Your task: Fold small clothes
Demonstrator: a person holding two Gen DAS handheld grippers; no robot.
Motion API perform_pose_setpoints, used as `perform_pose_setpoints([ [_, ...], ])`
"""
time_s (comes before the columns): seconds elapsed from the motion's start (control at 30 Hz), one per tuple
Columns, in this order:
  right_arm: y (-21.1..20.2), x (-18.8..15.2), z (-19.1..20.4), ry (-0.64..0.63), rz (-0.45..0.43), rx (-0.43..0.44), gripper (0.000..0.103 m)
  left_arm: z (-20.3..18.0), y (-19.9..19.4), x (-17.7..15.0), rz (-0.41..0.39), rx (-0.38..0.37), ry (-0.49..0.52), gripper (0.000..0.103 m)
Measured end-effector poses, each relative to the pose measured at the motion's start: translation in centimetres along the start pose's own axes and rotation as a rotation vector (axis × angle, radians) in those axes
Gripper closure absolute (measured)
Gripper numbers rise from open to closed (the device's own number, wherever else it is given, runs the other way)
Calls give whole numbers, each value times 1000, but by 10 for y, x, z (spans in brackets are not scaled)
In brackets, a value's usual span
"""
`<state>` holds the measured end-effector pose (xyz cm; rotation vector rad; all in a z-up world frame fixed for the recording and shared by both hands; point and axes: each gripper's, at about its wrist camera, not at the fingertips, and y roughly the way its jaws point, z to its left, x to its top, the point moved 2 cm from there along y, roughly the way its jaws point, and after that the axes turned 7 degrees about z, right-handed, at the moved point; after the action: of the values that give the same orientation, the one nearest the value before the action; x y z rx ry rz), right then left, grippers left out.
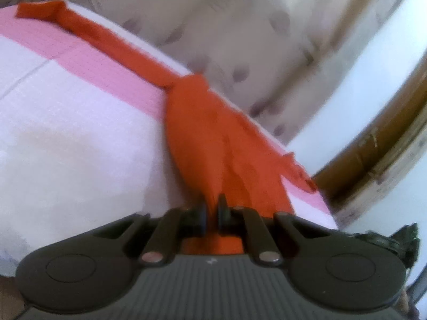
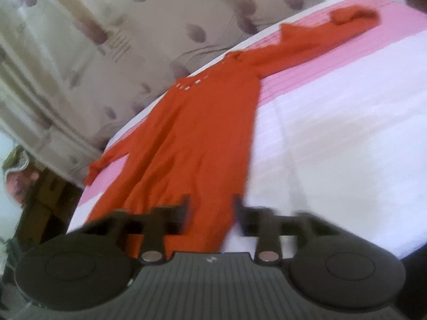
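Note:
An orange long-sleeved garment [image 1: 213,138] lies stretched along the far side of a bed with a white and pink cover [image 1: 74,133]. My left gripper [image 1: 212,209] is shut on the garment's near hem, the cloth pinched between its pads. One sleeve [image 1: 112,45] runs off to the far left. In the right wrist view the same garment [image 2: 202,122] shows small pale studs near its neck. My right gripper [image 2: 210,208] stands open over the garment's near edge, cloth lying between the spread fingers, which do not press on it.
A patterned beige curtain [image 1: 240,26] hangs behind the bed. A brown wooden frame [image 1: 373,144] stands at the right in the left wrist view. Dark furniture [image 2: 40,200] sits at the bed's left corner in the right wrist view. The white part of the cover [image 2: 333,138] lies bare.

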<state>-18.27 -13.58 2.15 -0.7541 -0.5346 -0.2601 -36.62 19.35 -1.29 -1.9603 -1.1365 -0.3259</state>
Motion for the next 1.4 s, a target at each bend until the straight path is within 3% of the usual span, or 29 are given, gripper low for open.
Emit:
perform_pose_setpoints([
  [0.03, 6, -2, 7, -29, -1, -43, 4, 2, -1, -1, -1, 12, -2, 96],
  [0.07, 14, -2, 12, -60, -2, -105, 0, 5, -1, -2, -2, 15, -14, 96],
  [0.13, 28, -6, 19, -118, 1, -185, 0, 13, -5, -3, -3, 6, -51, 96],
  [0.2, 39, -12, 14, -122, 13, -141, 3, 17, -6, -5, 0, 14, -56, 95],
  [0.27, 44, -22, 23, -209, -7, -144, 9, 22, -4, -7, 10, 17, -65, 95],
  [0.3, 46, -25, 27, -250, -5, -131, 27, 24, -3, -8, 16, 12, -75, 95],
  [0.33, 47, -27, 28, -251, 6, -104, 66, 26, -3, -10, 15, 12, -82, 95],
  [0.37, 49, -27, 25, -225, 43, -79, 87, 25, -3, -11, 7, 12, -88, 96],
  [0.5, 30, -21, 6, -150, 39, -23, 91, 16, -11, -12, -13, -49, -148, 96],
  [0.63, -22, -11, -2, -113, -1, 34, 91, 1, -26, -17, -10, -93, -162, 96],
  [0.7, -47, -11, -6, -123, -9, 21, 91, -4, -27, -25, 18, -65, -129, 96],
  [0.77, -51, -14, -20, -136, 31, -32, 91, -6, -24, -36, 49, -9, -33, 95],
  [0.87, -45, -22, -55, -48, 93, -89, 83, -9, -28, -47, 39, 140, 76, 90],
  [0.9, -50, -21, -66, 1, 83, -78, 75, -11, -35, -47, 21, 160, 86, 85],
  [0.93, -61, -16, -76, 29, 35, -47, 62, -13, -44, -47, -7, 158, 81, 78],
  [0.97, -70, -10, -77, 23, -22, -41, 56, -17, -56, -44, -53, 151, 69, 74],
  [1.0, -82, 0, -79, -7, -87, -66, 40, -23, -67, -41, -114, 150, 61, 56],
  [1.03, -92, 12, -78, -54, -156, -118, 26, -31, -76, -37, -171, 163, 61, 22],
  [1.1, -101, 42, -80, -212, -279, -243, 19, -47, -85, -26, -272, 207, 85, 0],
  [1.2, -83, 96, -92, -403, -359, -456, 17, -69, -60, -6, -314, 194, 138, 0],
  [1.33, -34, 164, -118, -556, -335, -625, 18, -77, -4, 11, -341, 213, 152, 0],
  [1.4, 0, 192, -133, -659, -269, -722, 18, -72, 27, 19, -316, 235, 128, 0],
])
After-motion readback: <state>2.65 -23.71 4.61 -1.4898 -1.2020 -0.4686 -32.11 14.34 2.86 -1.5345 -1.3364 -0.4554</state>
